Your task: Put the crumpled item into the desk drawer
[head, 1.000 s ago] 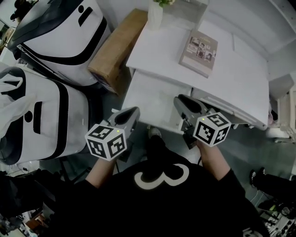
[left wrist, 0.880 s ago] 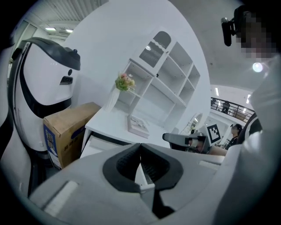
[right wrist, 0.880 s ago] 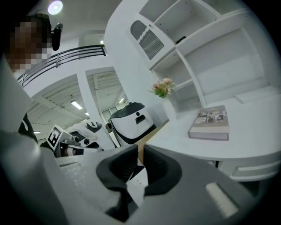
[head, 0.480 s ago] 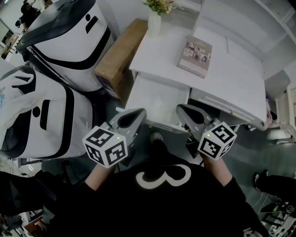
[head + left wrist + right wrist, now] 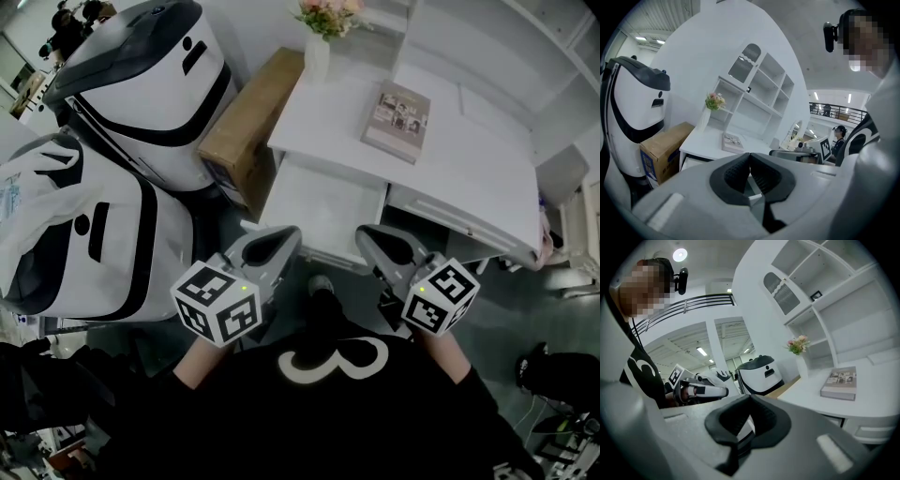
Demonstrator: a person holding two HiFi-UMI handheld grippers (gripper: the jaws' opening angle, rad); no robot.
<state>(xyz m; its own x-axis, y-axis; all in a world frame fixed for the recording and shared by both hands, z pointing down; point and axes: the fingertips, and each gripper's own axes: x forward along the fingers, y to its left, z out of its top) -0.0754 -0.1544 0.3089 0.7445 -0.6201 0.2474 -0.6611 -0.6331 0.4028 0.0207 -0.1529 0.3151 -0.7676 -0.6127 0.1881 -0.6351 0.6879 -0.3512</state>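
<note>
The left gripper (image 5: 281,240) is held low in front of the person's black shirt (image 5: 328,403). It points up and a bit to the right, toward the drawer (image 5: 319,206). Its two jaws are pressed together at the tips, and the left gripper view (image 5: 750,154) shows nothing between them. The right gripper (image 5: 371,236) is beside it, a little apart, and points up and a bit to the left. Its jaws are pressed together too, with nothing pinched in the right gripper view (image 5: 750,397). Each gripper has a cube with black and white squares at its back end, the left cube (image 5: 217,305) and the right cube (image 5: 441,297), and a bare arm (image 5: 202,356) runs back from the left one. The drawer is pulled out of the white desk (image 5: 469,159), and its front edge is just ahead of both gripper tips. Its inside looks plain white from above. I cannot tell where the crumpled item is, because no view shows it clearly. The desk top has lots of bare room, with only a book (image 5: 396,122) and a vase of flowers (image 5: 319,42) on it. A brown box (image 5: 248,122) stands right beside the desk on the left. Two big white and black machines (image 5: 141,84) crowd the left side, near the left gripper.
</note>
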